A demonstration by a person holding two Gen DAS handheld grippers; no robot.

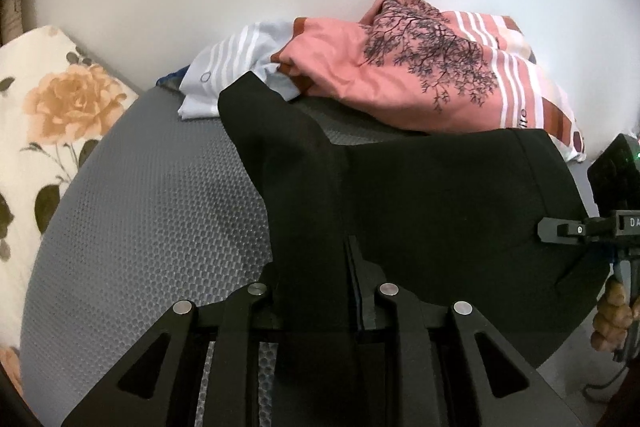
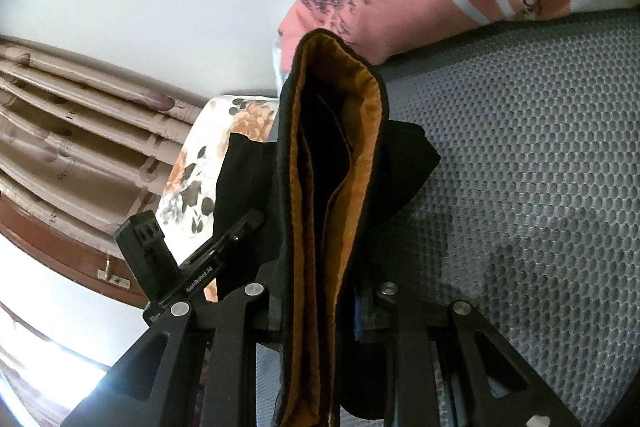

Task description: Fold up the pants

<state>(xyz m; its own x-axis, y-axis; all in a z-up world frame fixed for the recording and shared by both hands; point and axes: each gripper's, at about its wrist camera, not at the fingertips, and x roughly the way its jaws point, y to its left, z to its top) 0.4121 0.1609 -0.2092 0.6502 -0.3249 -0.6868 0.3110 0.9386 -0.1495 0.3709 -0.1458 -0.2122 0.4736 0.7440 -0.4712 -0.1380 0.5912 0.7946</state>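
The black pants point(image 1: 420, 195) hang soft, light and limp over the grey mesh mattress point(image 1: 152, 211), so I keep my left claw point(image 1: 320, 291) and right claw point(image 2: 320, 299) each pinching the thicker orange-lined waistband point(image 2: 360, 131), which shouldn't slip.

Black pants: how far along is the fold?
Done: both ends gripped. The left gripper and right gripper each have jaws shut on the black pants, orange lining showing. In hand: the cloth hangs stretched over the grey mesh surface. Left: laying it down and folding.
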